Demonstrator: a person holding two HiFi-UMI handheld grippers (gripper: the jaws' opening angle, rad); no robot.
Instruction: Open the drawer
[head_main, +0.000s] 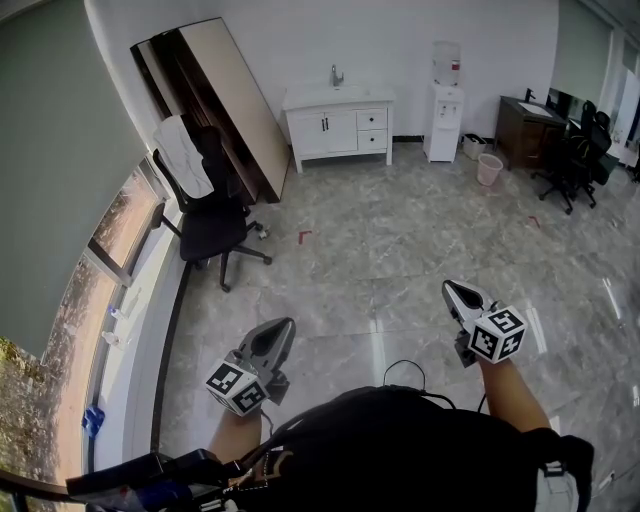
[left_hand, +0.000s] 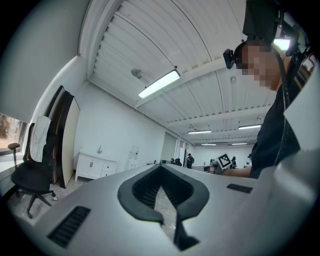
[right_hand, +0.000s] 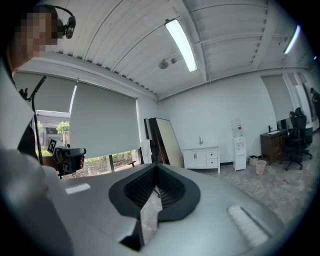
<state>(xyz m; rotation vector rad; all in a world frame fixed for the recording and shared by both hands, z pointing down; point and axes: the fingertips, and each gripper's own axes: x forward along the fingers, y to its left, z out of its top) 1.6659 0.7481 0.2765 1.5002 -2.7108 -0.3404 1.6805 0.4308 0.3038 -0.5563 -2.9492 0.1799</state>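
Against the far wall (head_main: 390, 40) stands a white vanity cabinet (head_main: 330, 130). Its two small drawers (head_main: 372, 119) sit stacked at its right side, both closed. Well short of it, above the marble floor (head_main: 400, 240), the left gripper (head_main: 284, 326) and right gripper (head_main: 449, 288) point level, with jaws together and nothing held.

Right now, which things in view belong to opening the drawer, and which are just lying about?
Job in hand: white cabinet, its drawers, left gripper and right gripper, both with jaws shut and empty.

Lying about: black office chair, leaning boards, water dispenser, pink bin, dark desk.
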